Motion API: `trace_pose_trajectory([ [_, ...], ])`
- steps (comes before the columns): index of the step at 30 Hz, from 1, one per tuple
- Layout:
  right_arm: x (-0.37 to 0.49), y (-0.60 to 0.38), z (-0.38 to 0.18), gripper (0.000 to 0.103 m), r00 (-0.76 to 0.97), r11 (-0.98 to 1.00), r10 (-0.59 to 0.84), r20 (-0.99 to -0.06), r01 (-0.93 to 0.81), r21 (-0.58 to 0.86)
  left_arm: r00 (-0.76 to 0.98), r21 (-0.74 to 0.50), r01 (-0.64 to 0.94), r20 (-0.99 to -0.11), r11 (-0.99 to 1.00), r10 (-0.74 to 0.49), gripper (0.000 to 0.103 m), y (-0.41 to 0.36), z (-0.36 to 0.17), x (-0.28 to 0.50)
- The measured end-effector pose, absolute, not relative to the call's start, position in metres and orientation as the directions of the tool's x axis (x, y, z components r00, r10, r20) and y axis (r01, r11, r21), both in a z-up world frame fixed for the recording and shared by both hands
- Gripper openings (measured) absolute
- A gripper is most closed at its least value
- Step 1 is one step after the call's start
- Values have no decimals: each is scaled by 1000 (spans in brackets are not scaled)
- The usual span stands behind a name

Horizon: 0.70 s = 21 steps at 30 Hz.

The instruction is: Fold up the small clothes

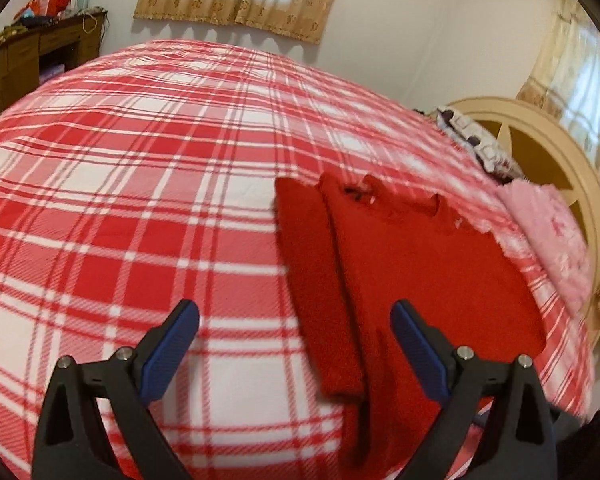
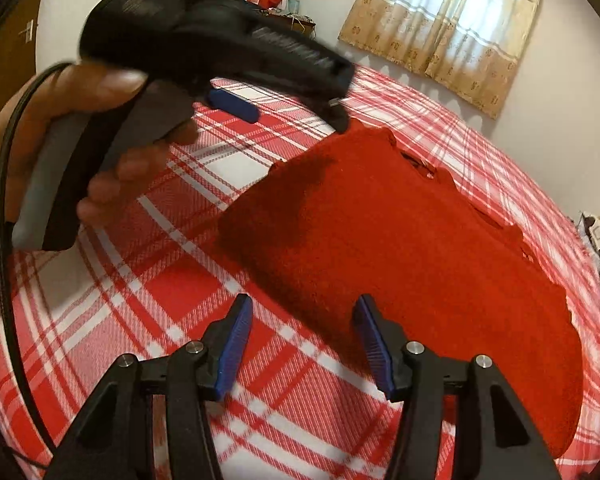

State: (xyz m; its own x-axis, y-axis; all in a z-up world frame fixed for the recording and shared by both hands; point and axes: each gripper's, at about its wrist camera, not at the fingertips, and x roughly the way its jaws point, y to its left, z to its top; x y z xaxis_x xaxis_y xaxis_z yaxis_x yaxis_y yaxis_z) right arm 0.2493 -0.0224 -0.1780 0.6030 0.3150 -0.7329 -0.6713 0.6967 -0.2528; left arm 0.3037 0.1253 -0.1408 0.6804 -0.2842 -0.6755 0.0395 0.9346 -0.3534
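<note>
A red knit garment [image 1: 420, 272] lies flat on the red-and-white plaid bedcover [image 1: 140, 180], neckline toward the far side, one sleeve [image 1: 316, 280] folded in along its left edge. My left gripper [image 1: 296, 320] hovers open above that sleeve and the lower part of the garment, nothing between its pads. In the right wrist view the garment [image 2: 400, 248] spreads across the middle. My right gripper [image 2: 303, 312] stands open just above its near edge, not clamped on cloth. A hand [image 2: 60, 128] holds the left gripper [image 2: 288, 114] over the garment's far left corner.
A pink blanket [image 1: 552, 240] and a patterned pillow [image 1: 472, 140] lie against the cream headboard [image 1: 540, 140] at the right. A wooden desk [image 1: 32, 60] stands beyond the bed's far left. A black cable [image 2: 4, 240] hangs by the hand.
</note>
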Motion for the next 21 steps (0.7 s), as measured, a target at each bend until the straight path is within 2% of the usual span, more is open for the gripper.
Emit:
trace_pose_trajectory([
  [6,251,-6,-180,55,654,692,289,-699,-647,-319,682,-397,65,-653,916,-331,99,123,-140,326],
  [13,257,7,-181,55,673,692,276,-686,-635,-344,660,-347,54,-692,936,-294,97,116,-153,350],
  [17,260,11,-181,55,683,694,272,-677,-627,-354,649,-380,56,-689,923,-323,89,117,-157,356],
  [21,258,16,-182,55,691,693,270,-670,-623,-363,640,-402,73,-683,913,-352,77,115,-159,362],
])
